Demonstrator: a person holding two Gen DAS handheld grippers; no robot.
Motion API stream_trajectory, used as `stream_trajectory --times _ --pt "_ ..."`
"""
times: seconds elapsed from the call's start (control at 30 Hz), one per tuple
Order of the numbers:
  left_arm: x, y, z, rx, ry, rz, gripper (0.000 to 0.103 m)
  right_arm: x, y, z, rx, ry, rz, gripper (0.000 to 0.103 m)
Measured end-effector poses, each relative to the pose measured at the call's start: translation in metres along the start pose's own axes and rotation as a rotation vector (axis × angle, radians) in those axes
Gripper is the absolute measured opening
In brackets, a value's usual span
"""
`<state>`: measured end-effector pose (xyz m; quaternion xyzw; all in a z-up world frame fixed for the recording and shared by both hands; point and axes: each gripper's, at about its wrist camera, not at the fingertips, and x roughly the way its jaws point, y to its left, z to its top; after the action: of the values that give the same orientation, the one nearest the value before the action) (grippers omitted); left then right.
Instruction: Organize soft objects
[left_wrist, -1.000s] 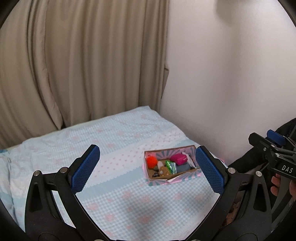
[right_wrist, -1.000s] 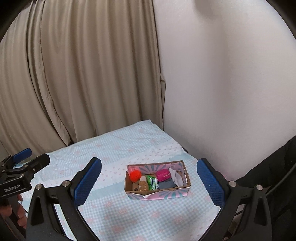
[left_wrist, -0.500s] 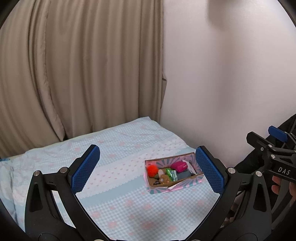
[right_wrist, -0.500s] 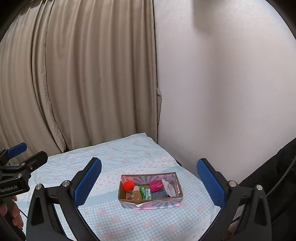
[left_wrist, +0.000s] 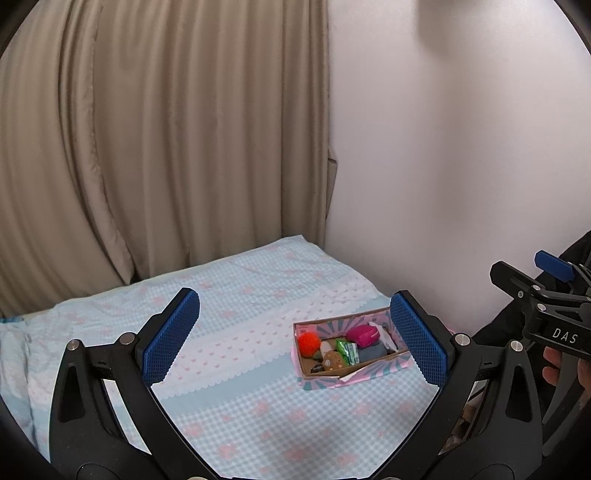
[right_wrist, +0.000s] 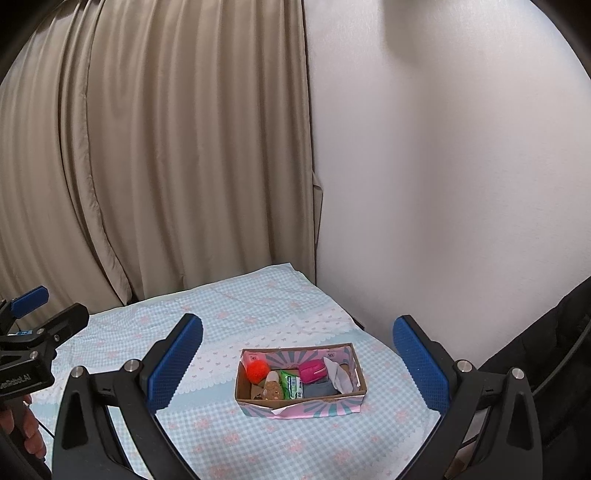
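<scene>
Both tongs are standing wide open and are gripping nothing. Your left gripper (left_wrist: 295, 339) is hanging above the bed, with its blue pads (left_wrist: 170, 336) far apart, and your right gripper (right_wrist: 297, 363) is doing the same a little more to the right side. You are holding both well above the bedcover (right_wrist: 229, 435), which is light blue with a check pattern and pink bows.

Between the fingers of the right gripper the box (right_wrist: 301, 404) is sitting on the bedcover, near the white wall (right_wrist: 443, 184). In the left view the box (left_wrist: 351, 373) is lying toward the right finger. It is an open cardboard box with pink and teal stripes outside.

Inside the box the soft things are lying close together: an orange pompom (right_wrist: 257, 370) at the left end, a brown toy (right_wrist: 271, 390) just beside it, a green packet (right_wrist: 291, 385) in the middle, a pink pouch (right_wrist: 312, 370) behind it, something grey (right_wrist: 318, 388) in front, and white paper (right_wrist: 338, 373) at the right end.

Your hand (right_wrist: 31, 435) is showing at the left edge of the right view. Behind the bed a beige curtain (right_wrist: 166, 147) is hanging.
</scene>
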<state>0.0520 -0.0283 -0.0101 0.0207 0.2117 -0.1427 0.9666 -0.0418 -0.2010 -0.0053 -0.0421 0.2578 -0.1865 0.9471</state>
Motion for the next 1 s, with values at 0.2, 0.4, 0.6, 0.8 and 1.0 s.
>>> stream_trajectory --times 0.2,0.4,0.6,0.8,1.0 --pt "0.0015 -0.0013 -0.0008 -0.002 -0.008 0.007 0.103 -0.0018 -0.0013 0.0002 0.003 -0.002 0.003 0.103" --pt "0.0012 -0.0016 0.0001 0.0 -0.01 0.01 0.103 -0.0012 -0.0018 0.0001 0.003 -0.001 0.002 0.103" --pt "0.0003 -0.0004 -0.0006 -0.006 -0.01 0.012 0.103 -0.0013 -0.0017 0.0003 0.002 -0.001 0.002 0.103" --pt "-0.0023 -0.0009 -0.0011 -0.004 -0.016 0.013 0.103 -0.001 -0.0025 0.0008 0.002 0.002 0.001 0.103" --pt "-0.0051 -0.003 -0.0009 -0.006 -0.026 0.001 0.103 -0.0003 -0.0021 0.0017 -0.001 0.0 -0.004 0.103"
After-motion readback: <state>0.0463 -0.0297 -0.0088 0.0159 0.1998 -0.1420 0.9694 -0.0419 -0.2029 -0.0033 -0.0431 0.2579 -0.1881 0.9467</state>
